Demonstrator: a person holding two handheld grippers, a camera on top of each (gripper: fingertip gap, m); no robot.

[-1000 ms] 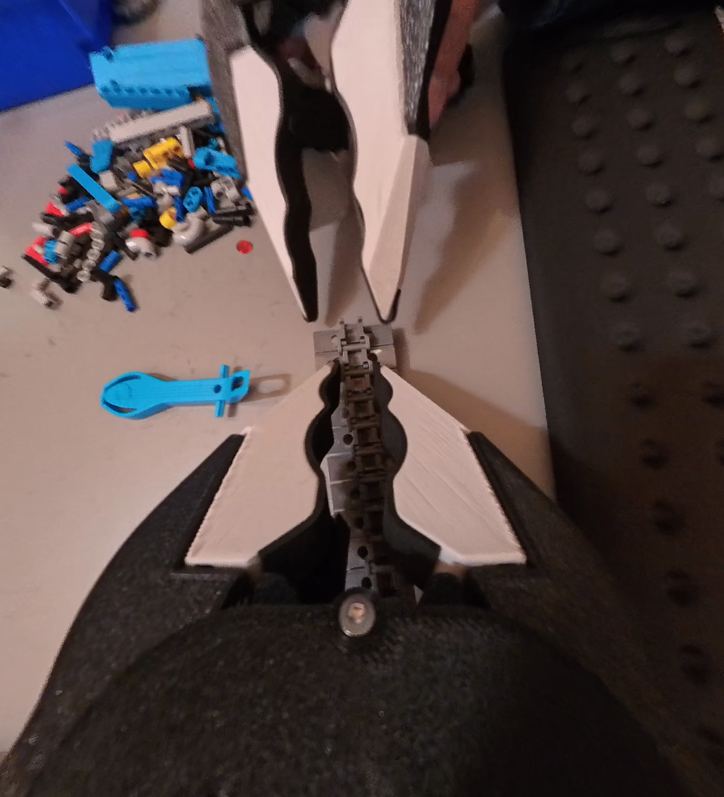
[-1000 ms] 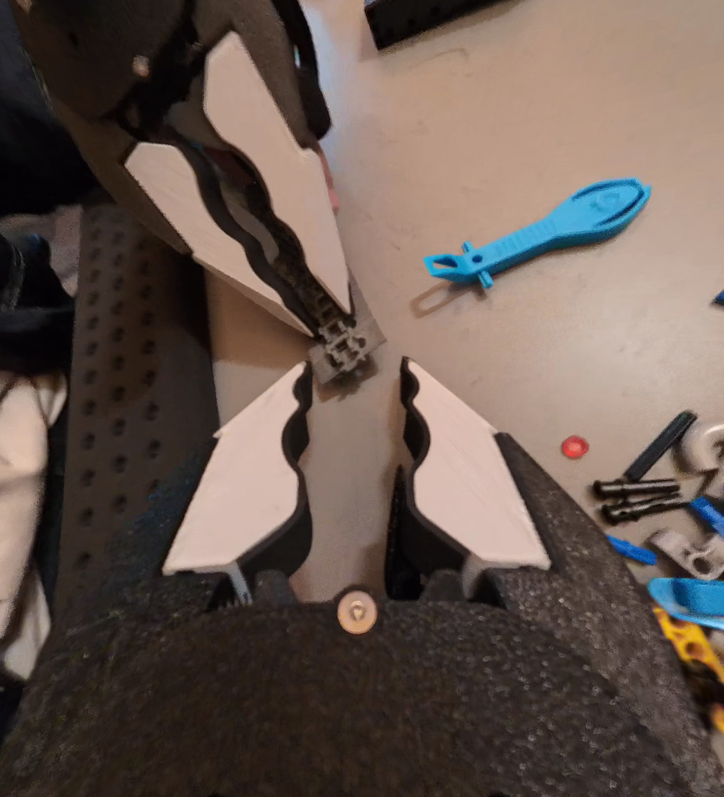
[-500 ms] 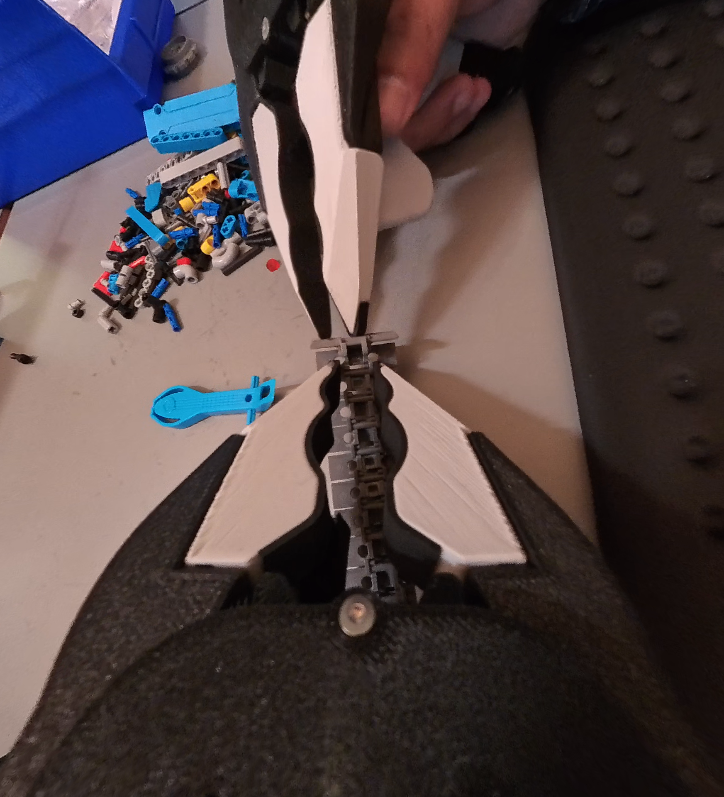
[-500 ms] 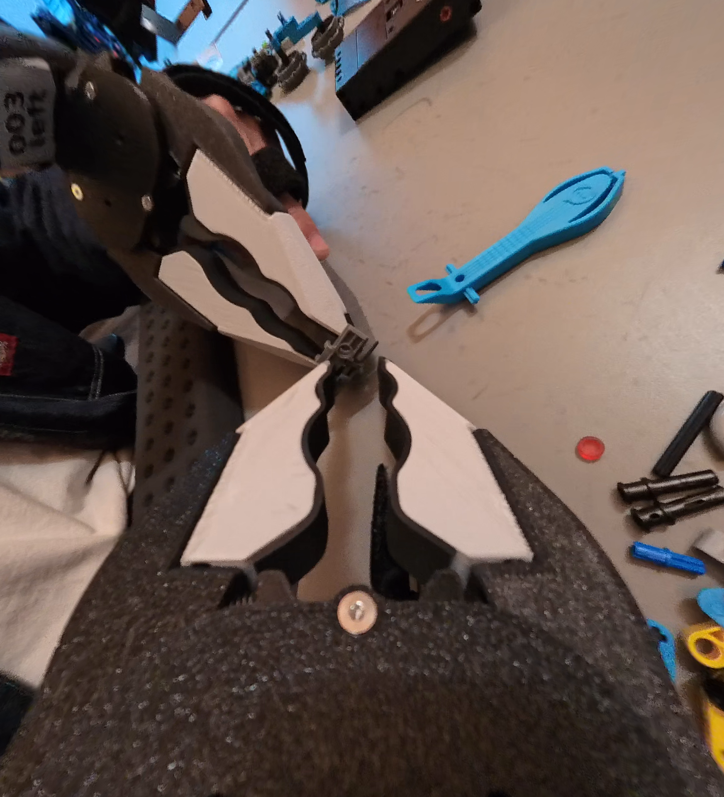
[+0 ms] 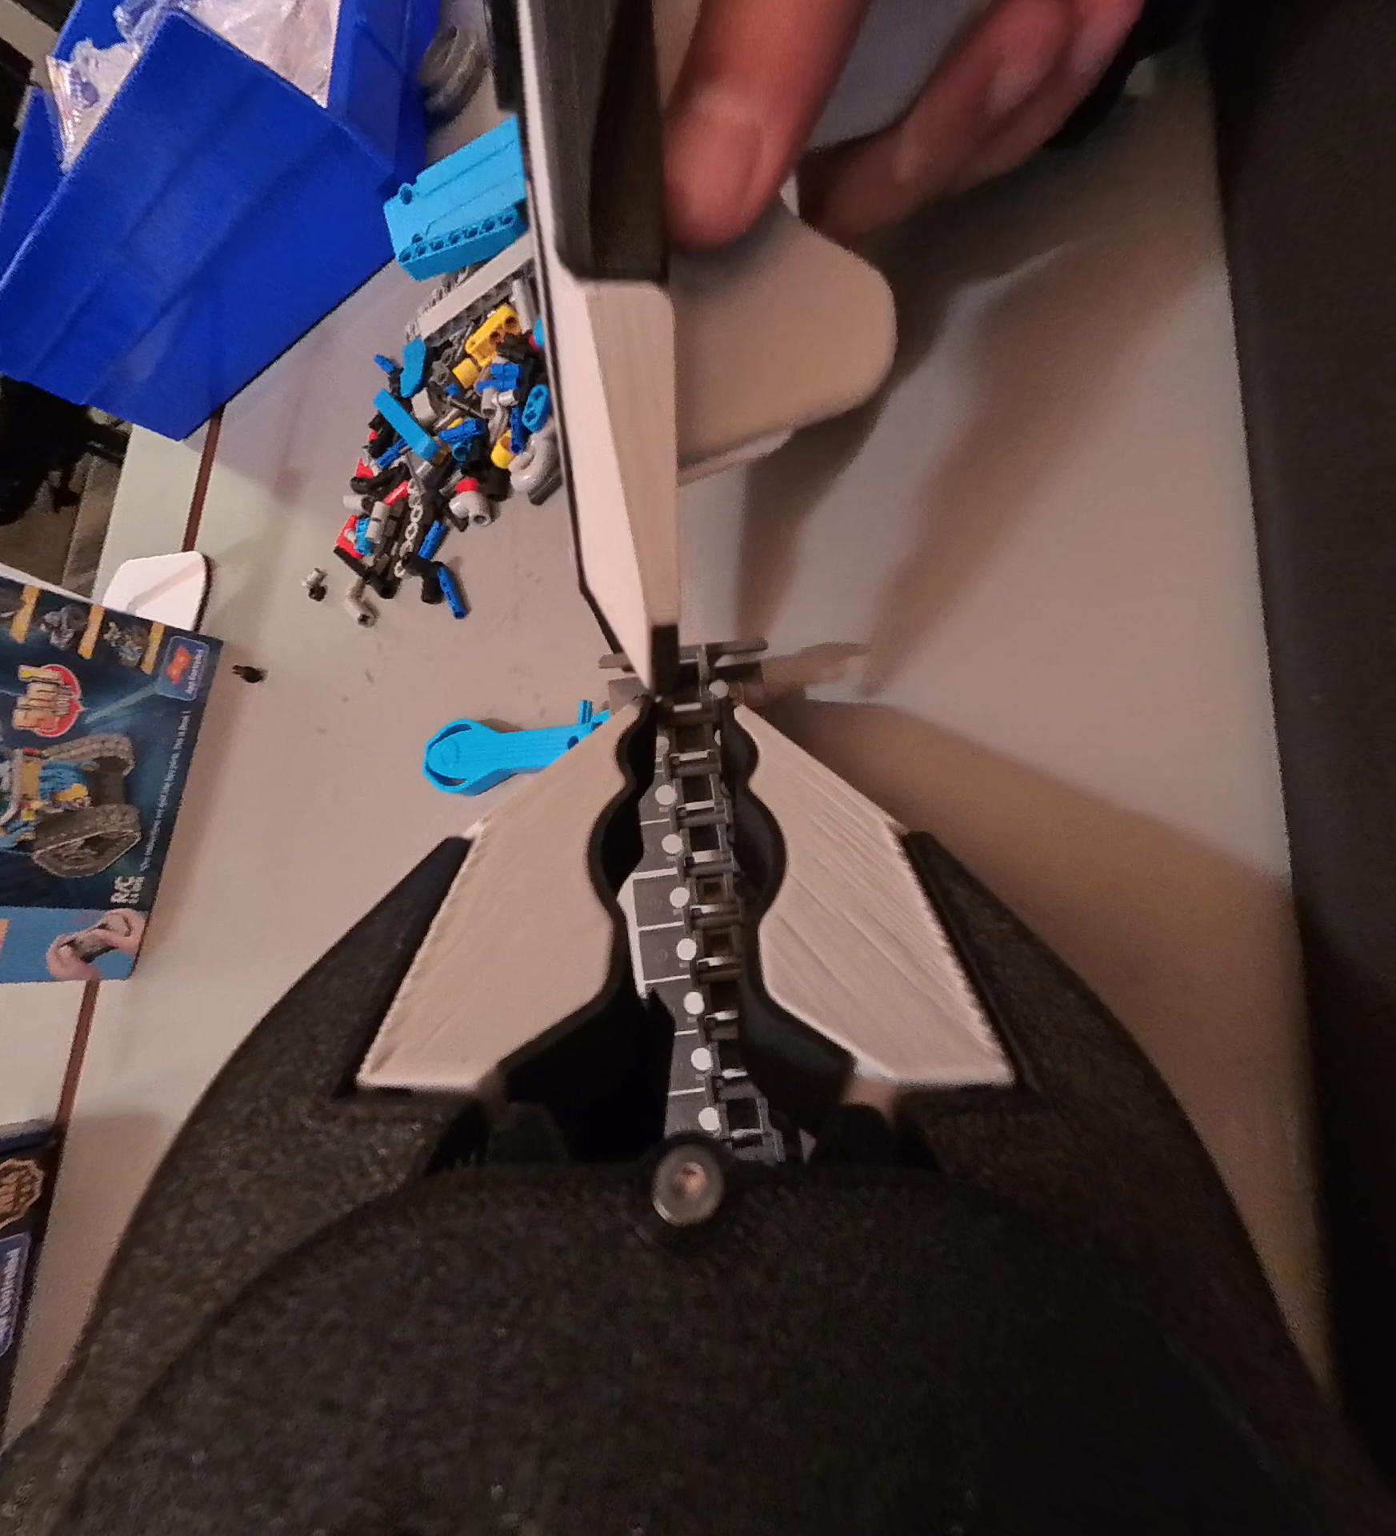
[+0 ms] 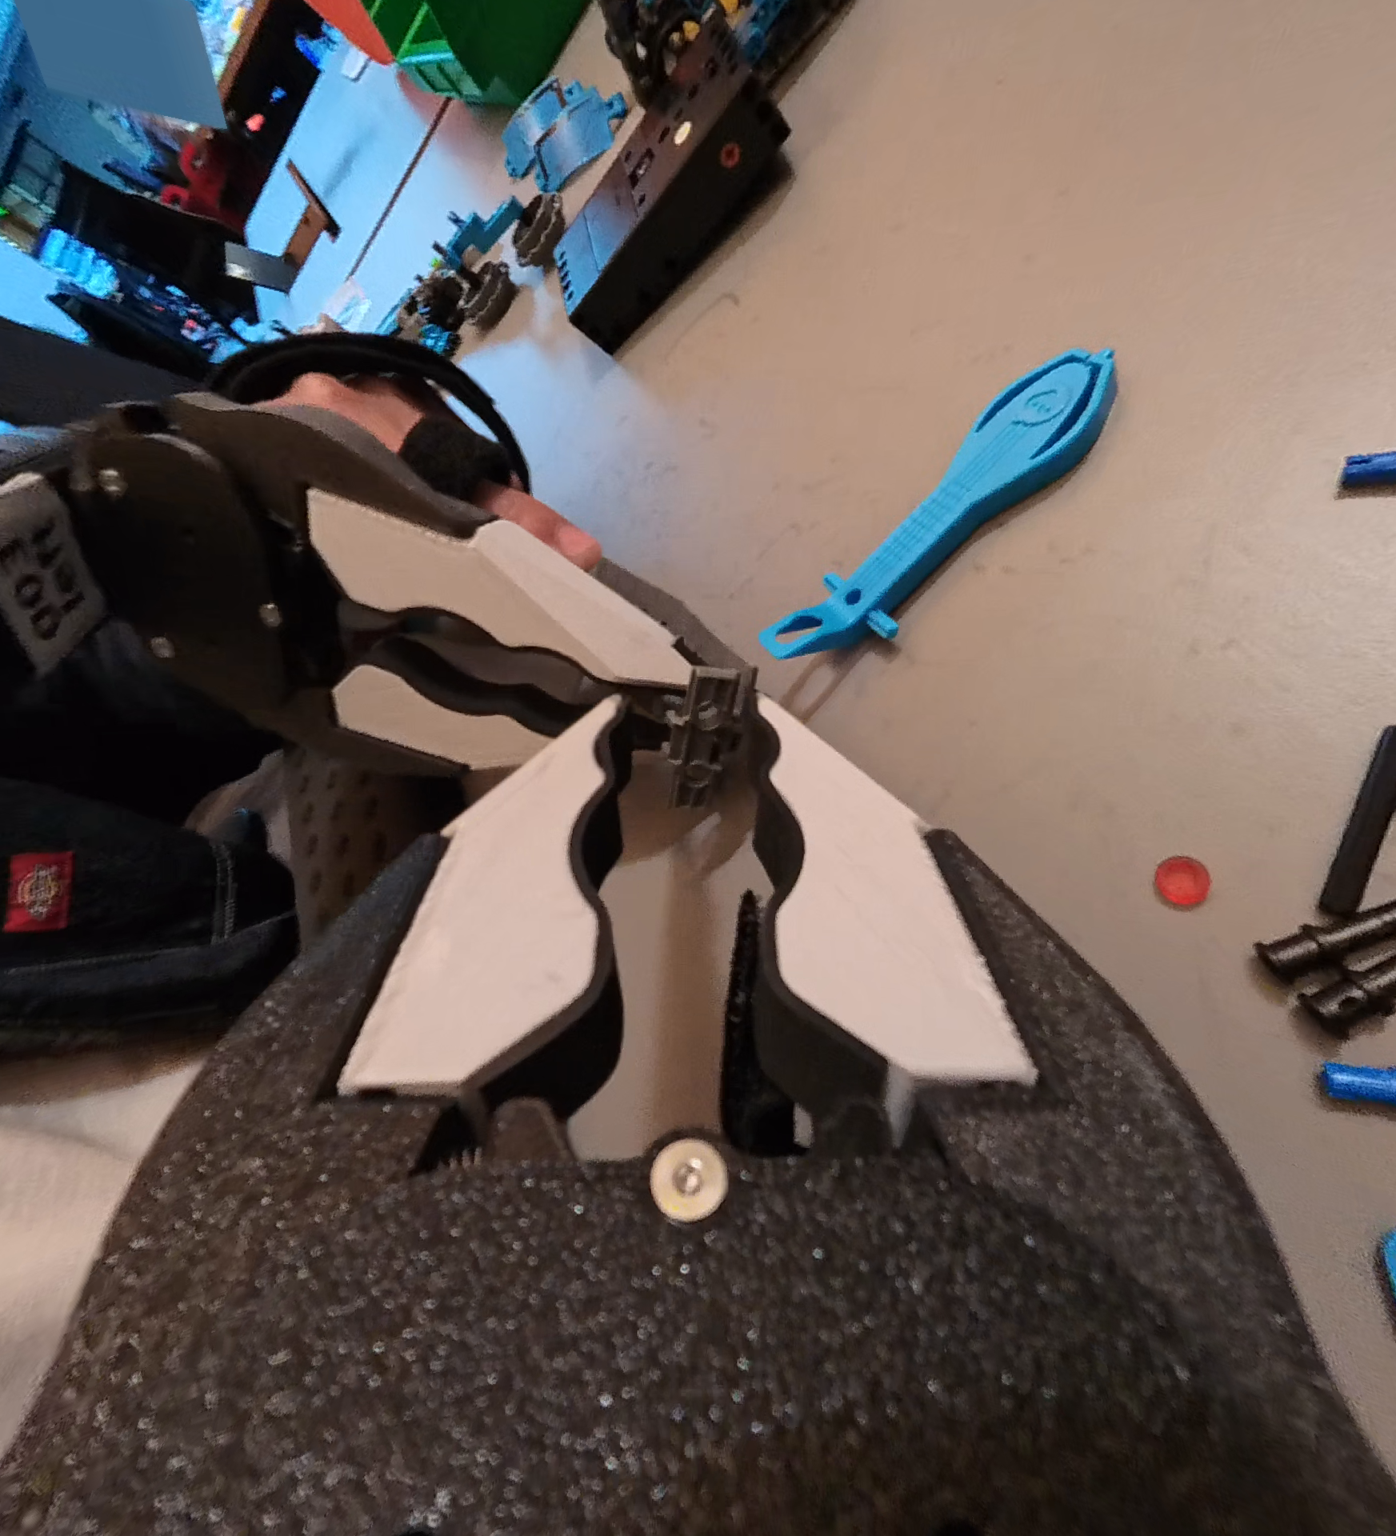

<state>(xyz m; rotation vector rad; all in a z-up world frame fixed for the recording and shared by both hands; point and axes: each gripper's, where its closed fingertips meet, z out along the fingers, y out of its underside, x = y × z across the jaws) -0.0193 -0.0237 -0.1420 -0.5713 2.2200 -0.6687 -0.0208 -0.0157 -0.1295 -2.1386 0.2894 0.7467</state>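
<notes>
My left gripper (image 5: 690, 702) is shut on a grey track chain (image 5: 703, 873) that runs lengthwise between its fingers, with the end link sticking out past the tips. My right gripper (image 6: 690, 706) meets it tip to tip, and its white fingers close on that end link (image 6: 707, 731). In the left wrist view the right gripper (image 5: 653, 657) comes down from above, seen edge-on, with a person's hand (image 5: 761, 108) behind it. In the right wrist view the left gripper (image 6: 669, 677) reaches in from the left. Both are held above the grey table.
A light-blue lever tool (image 5: 503, 752) lies on the table (image 6: 1093, 249) just beyond the grippers. A pile of small building parts (image 5: 445, 449), a blue bin (image 5: 171, 241) and a printed box (image 5: 38, 790) are to the left. A black studded mat (image 5: 1359, 582) borders the right. Black pins (image 6: 1359, 956) and a red stud (image 6: 1182, 881) lie nearby. My left and right fingertips are right by each other.
My right gripper has moved in from open and apart, turned edge-on to the left view, and closed on the chain's end link. Both grippers have lifted and tilted.
</notes>
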